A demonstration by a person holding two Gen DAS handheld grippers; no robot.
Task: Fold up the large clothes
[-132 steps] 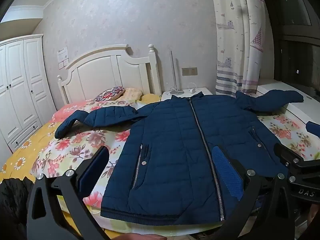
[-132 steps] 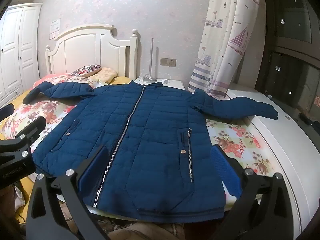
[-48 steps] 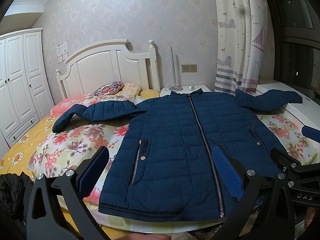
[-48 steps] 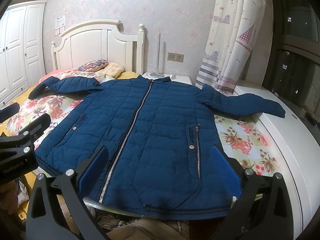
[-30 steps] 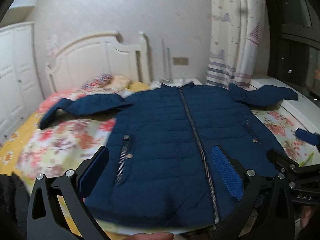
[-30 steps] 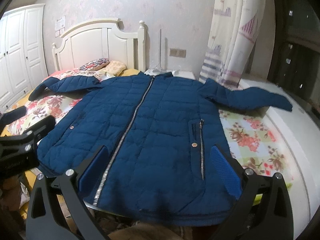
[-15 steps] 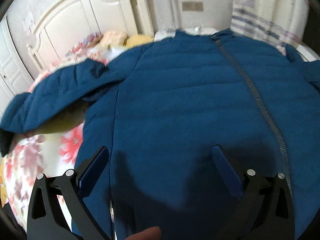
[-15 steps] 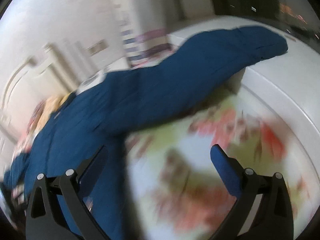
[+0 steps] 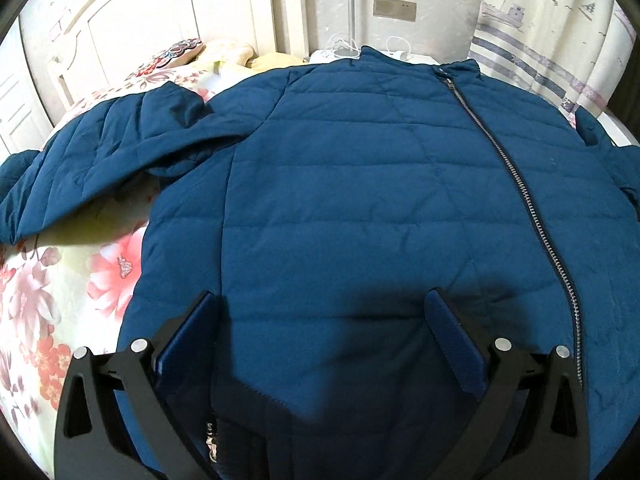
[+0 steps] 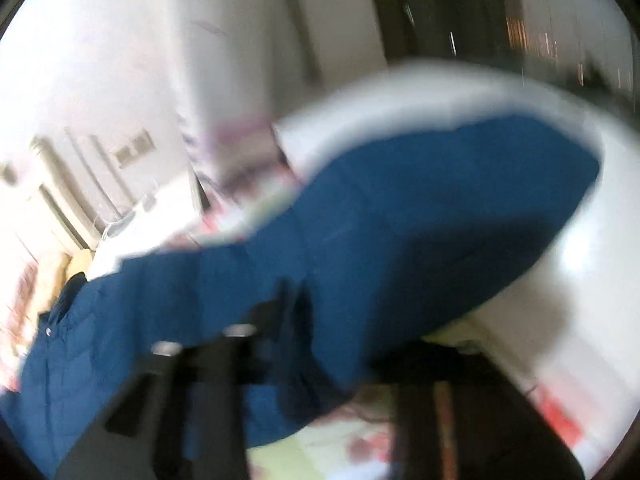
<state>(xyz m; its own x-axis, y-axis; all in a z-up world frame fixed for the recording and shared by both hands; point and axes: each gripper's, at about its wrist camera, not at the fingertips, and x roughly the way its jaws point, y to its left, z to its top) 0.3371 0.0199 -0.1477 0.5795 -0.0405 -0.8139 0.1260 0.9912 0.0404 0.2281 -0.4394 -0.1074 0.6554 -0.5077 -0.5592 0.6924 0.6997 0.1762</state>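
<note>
A dark blue quilted jacket (image 9: pixel 360 184) lies front up on the flowered bed, zipper (image 9: pixel 520 184) closed. Its left sleeve (image 9: pixel 92 160) stretches out to the left. My left gripper (image 9: pixel 320 312) is open, low over the jacket's left front panel, with a pocket edge between the fingers. The right wrist view is heavily blurred: the jacket's right sleeve (image 10: pixel 400 216) fills it, lying partly on a white ledge (image 10: pixel 580 280). My right gripper (image 10: pixel 332 340) is close against the sleeve; the blur hides how its jaws stand.
A flowered bedsheet (image 9: pixel 60 280) shows left of the jacket. A white headboard (image 9: pixel 160 20) and pillows (image 9: pixel 188 52) are at the back left. A nightstand with cables (image 9: pixel 344 48) and a striped curtain (image 9: pixel 552 40) stand behind the collar.
Both grippers moved forward from the foot of the bed. The left dropped lower over the jacket's left front. The right swung right onto the right sleeve, fast enough to blur.
</note>
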